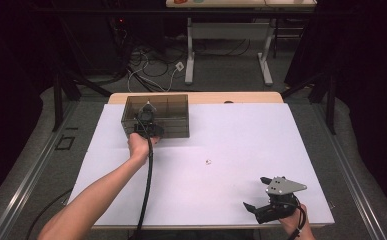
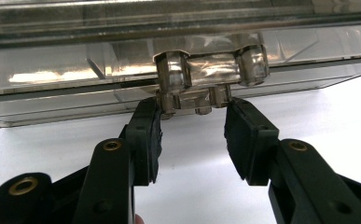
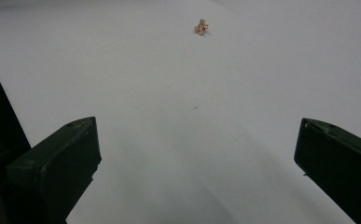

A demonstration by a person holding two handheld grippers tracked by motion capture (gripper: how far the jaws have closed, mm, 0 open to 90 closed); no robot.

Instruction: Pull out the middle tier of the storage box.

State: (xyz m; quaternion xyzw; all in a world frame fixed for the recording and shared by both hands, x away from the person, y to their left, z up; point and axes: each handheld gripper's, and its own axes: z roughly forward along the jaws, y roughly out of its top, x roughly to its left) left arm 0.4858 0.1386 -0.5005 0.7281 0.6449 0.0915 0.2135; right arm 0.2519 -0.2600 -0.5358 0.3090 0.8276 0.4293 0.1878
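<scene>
Both pads of my left gripper pinch the box latch straight ahead; my right gripper gapes empty.

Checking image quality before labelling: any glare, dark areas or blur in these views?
High view: white table top bright, surroundings nearly black. Left gripper view: glare streaks on the clear box wall, its latch sharp between the left gripper pads. Right gripper view: dim and greyish, the small trinket tiny and soft, right gripper jaws blurred.
</scene>
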